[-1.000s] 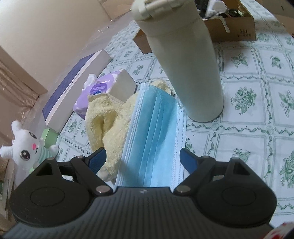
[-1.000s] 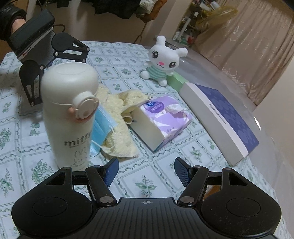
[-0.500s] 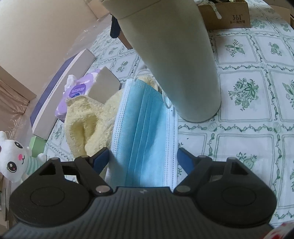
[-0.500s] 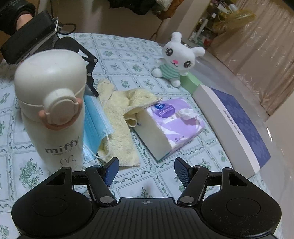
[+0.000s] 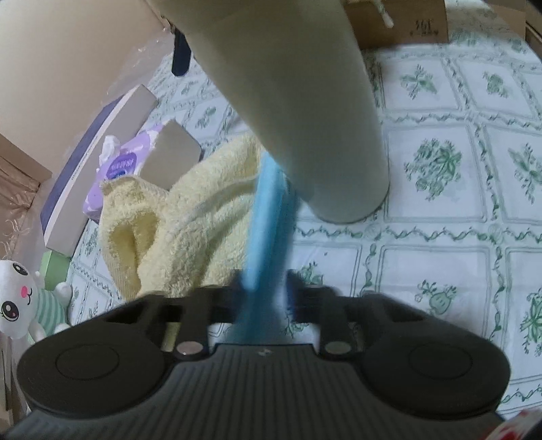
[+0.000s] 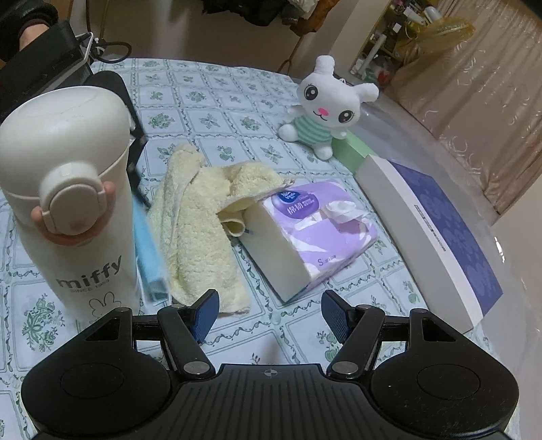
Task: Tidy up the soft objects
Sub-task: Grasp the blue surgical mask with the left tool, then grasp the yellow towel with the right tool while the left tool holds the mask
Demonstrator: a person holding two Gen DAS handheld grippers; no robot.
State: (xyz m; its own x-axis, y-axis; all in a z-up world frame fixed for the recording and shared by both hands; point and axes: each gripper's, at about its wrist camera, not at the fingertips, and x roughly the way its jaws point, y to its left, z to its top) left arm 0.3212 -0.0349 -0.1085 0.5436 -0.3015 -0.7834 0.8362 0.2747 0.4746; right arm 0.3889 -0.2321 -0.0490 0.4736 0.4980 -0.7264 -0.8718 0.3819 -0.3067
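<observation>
My left gripper (image 5: 262,291) is shut on the near end of a blue face mask (image 5: 267,237), which is pinched into a narrow strip rising off the yellow towel (image 5: 189,230). In the right wrist view the mask (image 6: 147,247) hangs between the white bottle (image 6: 67,210) and the towel (image 6: 200,237). My right gripper (image 6: 267,314) is open and empty, just in front of the towel and the purple tissue pack (image 6: 311,233). A white plush rabbit (image 6: 325,108) sits at the far side, and it also shows in the left wrist view (image 5: 20,304).
The tall white bottle (image 5: 298,111) stands right beside the mask. A long white and navy box (image 6: 430,237) lies at the right, with a green box (image 6: 349,149) behind it. A cardboard box (image 5: 406,23) sits at the far edge of the patterned tablecloth (image 5: 457,237).
My left gripper closed on the mask, which was lying flat on the towel and is now bunched and lifted. My right gripper moved in closer and stays open.
</observation>
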